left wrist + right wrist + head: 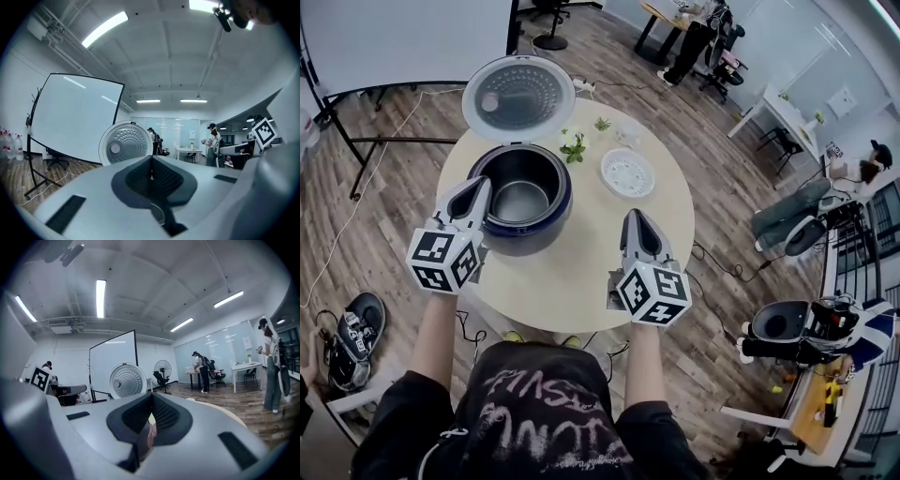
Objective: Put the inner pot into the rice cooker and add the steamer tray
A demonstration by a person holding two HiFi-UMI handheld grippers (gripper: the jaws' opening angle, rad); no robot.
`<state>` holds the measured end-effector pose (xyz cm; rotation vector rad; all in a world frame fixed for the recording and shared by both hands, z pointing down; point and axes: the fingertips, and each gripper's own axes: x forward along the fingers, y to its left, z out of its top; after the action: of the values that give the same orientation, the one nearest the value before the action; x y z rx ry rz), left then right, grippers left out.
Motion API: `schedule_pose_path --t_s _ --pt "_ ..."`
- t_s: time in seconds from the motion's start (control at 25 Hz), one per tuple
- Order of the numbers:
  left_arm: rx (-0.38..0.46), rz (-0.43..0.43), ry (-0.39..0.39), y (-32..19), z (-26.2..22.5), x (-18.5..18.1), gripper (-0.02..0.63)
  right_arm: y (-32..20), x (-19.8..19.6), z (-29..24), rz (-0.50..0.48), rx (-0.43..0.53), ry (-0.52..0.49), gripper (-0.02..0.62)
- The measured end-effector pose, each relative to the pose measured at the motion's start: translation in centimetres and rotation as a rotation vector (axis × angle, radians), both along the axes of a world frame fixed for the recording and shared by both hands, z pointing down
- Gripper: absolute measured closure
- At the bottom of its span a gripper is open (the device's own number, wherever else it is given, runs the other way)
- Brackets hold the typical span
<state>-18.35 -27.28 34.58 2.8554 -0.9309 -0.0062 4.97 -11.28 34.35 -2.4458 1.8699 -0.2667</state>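
The dark blue rice cooker (521, 202) stands on the round table (581, 281) with its lid (517, 97) swung up; the metal inner pot (521, 199) sits inside it. The white steamer tray (628, 172) lies on the table to the cooker's right. My left gripper (476, 190) hangs at the cooker's near left rim, shut and empty. My right gripper (636, 225) is over the table right of the cooker and in front of the tray, shut, holding nothing. In the left gripper view the raised lid (125, 143) shows above the closed jaws, and the lid (127, 380) also appears in the right gripper view.
A small flower sprig (574, 143) and small plants (602, 124) lie behind the cooker and tray. Another rice cooker (778, 323) sits on the floor at right. A whiteboard stand (384, 56), desks, chairs and people fill the room beyond.
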Motion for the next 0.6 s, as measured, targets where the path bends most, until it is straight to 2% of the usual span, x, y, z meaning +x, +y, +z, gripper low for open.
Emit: schedule_pose_path --t_s 0.28,0.6 --pt "0.092 -0.027 0.011 1.7 -1.1 0.2 0.595 2.6 1.0 0.1 0.015 0.031 0.038 0.591" --pt "0.129 -0.029 0.027 4.0 -1.3 0.6 0.595 5.2 1.8 -0.1 -0.003 0.069 0.055 0.591"
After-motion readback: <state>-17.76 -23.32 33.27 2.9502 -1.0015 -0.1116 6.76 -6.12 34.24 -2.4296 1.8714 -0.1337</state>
